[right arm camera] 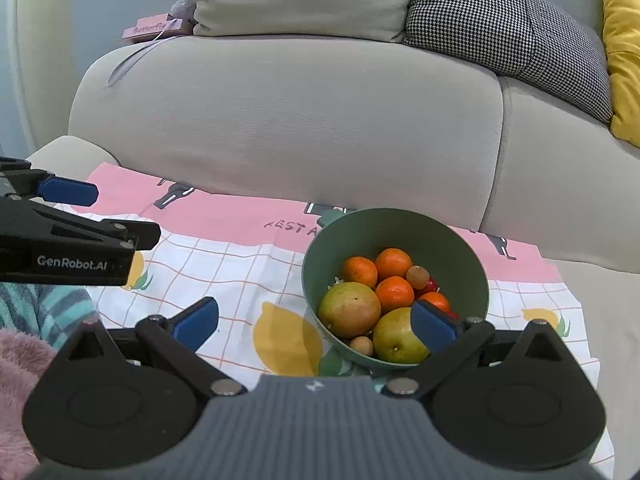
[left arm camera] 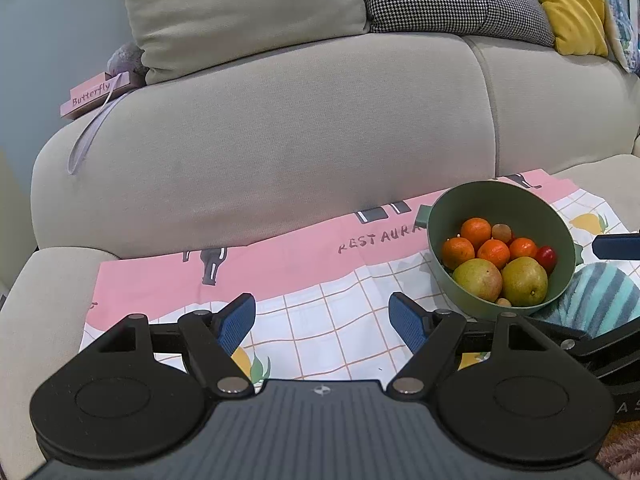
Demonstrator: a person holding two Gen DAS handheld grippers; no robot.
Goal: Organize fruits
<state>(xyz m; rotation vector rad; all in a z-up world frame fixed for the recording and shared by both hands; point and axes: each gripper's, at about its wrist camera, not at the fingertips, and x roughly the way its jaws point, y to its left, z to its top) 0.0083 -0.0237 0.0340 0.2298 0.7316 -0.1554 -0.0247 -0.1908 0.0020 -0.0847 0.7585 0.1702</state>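
Sofa cloth (right arm camera: 224, 264) fills mid-frame; green bowl (right arm camera: 472, 264) lower right holds fruit; left gripper (left arm camera: 322, 320) and right gripper (right arm camera: 316, 322) gape empty; best grasp one orange (right arm camera: 394, 264) gently.

Each claw has a black frame with round discs, silver screws and ribbed blue pads (left arm camera: 237, 322). The body is grey and ribbed. The left claw (right arm camera: 80, 216) carries white "GenRobot.AI" lettering.
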